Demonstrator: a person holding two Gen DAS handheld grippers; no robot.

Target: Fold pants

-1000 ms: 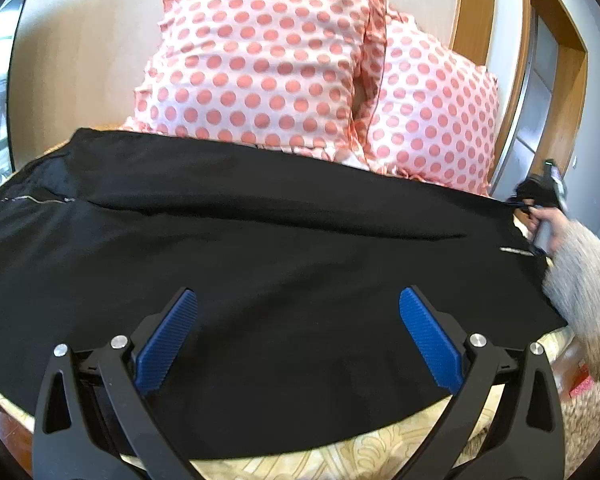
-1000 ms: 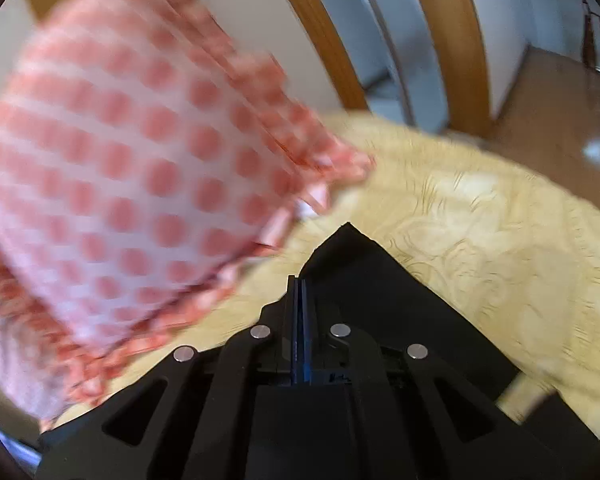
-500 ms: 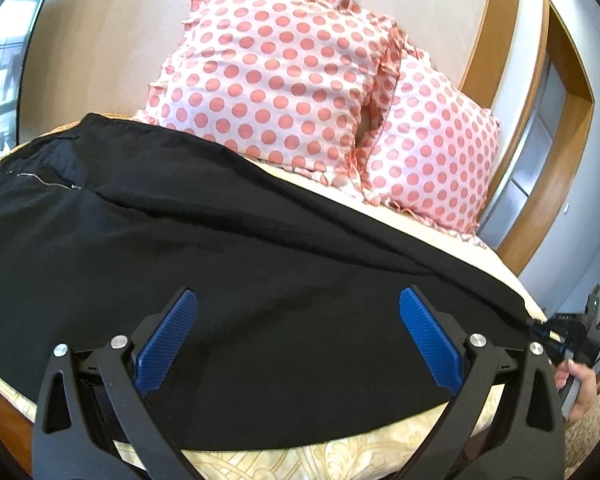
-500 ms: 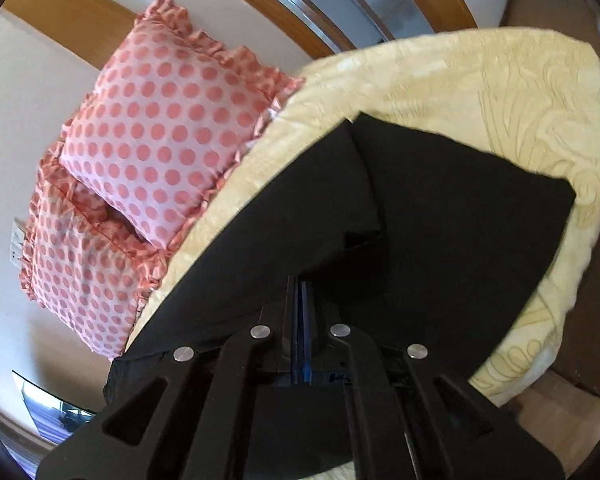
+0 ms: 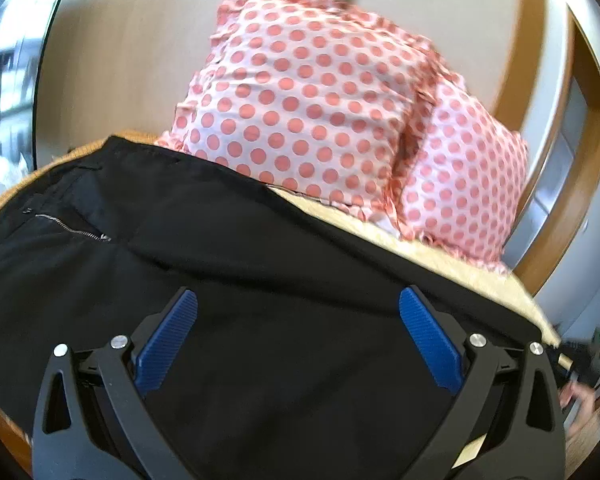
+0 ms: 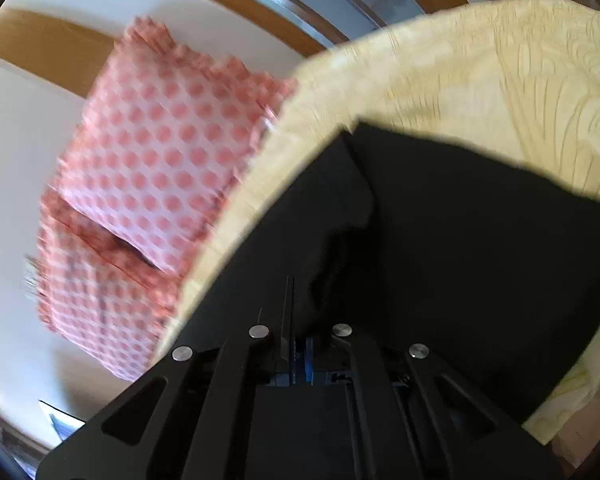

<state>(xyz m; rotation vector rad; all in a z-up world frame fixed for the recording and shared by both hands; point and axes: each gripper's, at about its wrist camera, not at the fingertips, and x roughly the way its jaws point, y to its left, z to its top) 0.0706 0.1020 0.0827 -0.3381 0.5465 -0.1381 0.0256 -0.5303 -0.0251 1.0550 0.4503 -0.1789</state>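
My right fingers (image 6: 290, 320) stay clamped on the pants (image 5: 260, 300) hem and have swung it from by the pillows (image 5: 320, 120) out toward the bed (image 6: 480, 60) edge. My left fingers (image 5: 298, 336) hover open over the spread cloth. The leg looks pulled straight, ready for folding.

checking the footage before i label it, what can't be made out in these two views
- Right tool: its tips are buried in the black pants, right wrist view, so the exact grip point is hidden.
- Pants hems and waistband: cut off by the frame edges and the left tool, left wrist view.
- Polka-dot pillows: motion-blurred, right wrist view.
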